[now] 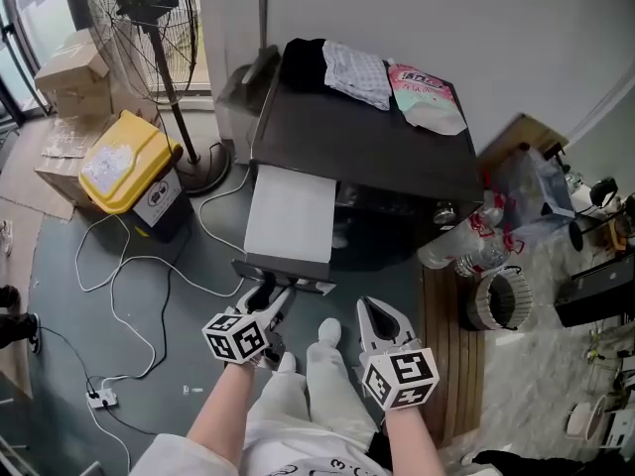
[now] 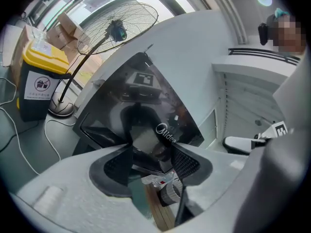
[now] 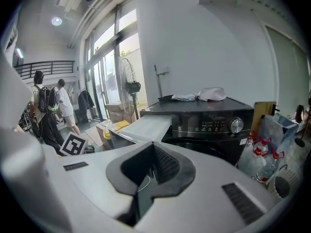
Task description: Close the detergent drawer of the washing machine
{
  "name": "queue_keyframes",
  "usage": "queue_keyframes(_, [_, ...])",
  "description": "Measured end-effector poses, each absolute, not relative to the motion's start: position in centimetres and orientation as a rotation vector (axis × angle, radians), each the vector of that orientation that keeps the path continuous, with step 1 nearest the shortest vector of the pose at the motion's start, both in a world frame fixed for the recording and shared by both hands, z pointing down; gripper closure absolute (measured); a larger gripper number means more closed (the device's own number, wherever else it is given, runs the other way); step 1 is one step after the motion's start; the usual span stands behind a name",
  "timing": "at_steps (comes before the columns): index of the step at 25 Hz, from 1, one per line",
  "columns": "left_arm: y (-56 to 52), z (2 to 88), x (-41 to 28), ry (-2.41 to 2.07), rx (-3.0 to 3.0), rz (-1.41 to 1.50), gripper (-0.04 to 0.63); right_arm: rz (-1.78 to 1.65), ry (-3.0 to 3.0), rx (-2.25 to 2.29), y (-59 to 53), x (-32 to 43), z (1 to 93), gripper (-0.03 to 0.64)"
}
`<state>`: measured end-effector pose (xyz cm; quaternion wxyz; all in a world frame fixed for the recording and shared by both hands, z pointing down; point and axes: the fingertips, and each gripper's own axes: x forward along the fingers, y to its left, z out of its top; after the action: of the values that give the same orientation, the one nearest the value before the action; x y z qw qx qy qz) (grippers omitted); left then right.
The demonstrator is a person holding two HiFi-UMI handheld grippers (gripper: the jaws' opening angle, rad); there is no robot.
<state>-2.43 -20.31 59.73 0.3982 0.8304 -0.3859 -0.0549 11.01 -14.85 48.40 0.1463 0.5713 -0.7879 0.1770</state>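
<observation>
A black washing machine (image 1: 367, 147) stands against the wall, and its detergent drawer (image 1: 291, 216) is pulled far out towards me, white on top. My left gripper (image 1: 270, 300) is at the drawer's glossy black front panel (image 1: 283, 284). In the left gripper view a corner of that panel (image 2: 146, 106) sits between the widely spread jaws of my left gripper (image 2: 150, 165), and both pads lie against it. My right gripper (image 1: 375, 310) hangs to the right of the drawer, apart from it. In the right gripper view my right gripper (image 3: 150, 174) has its jaws together on nothing, and the drawer (image 3: 146, 126) lies ahead to the left.
A yellow-lidded bin (image 1: 124, 167) and a standing fan (image 1: 149, 8) are left of the machine. White cables (image 1: 129, 296) and a power strip (image 1: 99, 398) lie on the floor. Plastic bottles (image 1: 461, 241) and a wooden plank (image 1: 451, 345) are on the right. Cloth (image 1: 357, 72) lies on the machine.
</observation>
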Motion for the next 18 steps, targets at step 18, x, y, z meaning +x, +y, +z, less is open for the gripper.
queue_keyframes(18, [-21.6,59.1,-1.9,-1.053,2.072,-0.077,0.348,0.51,-2.313,1.593,-18.1,11.4,48.3,0.618])
